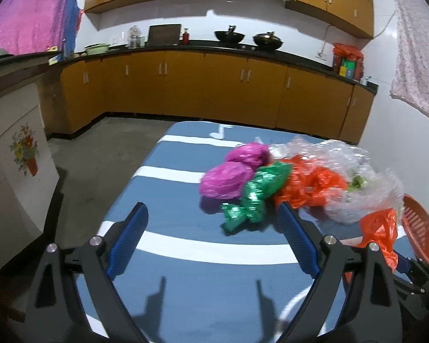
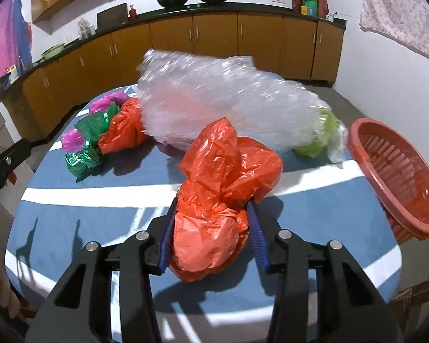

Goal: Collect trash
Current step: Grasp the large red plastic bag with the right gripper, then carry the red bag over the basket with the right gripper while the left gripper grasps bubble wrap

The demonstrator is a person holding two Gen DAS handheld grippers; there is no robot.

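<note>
R gripper point(image 2: 211, 214): clamped on crumpled orange bag point(image 2: 226, 171), above blue striped table point(image 2: 71, 228).
L gripper point(image 1: 214, 225): wide apart, holding nothing.
Red basket point(image 2: 397, 177): at table's right edge.

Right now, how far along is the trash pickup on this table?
Barely begun: the red basket looks empty. In hand: the right gripper is clamped on an orange bag. The left gripper is open and holds nothing. Left on the table: magenta bags, green foil, another orange bag, bubble wrap and a lime bag.
</note>
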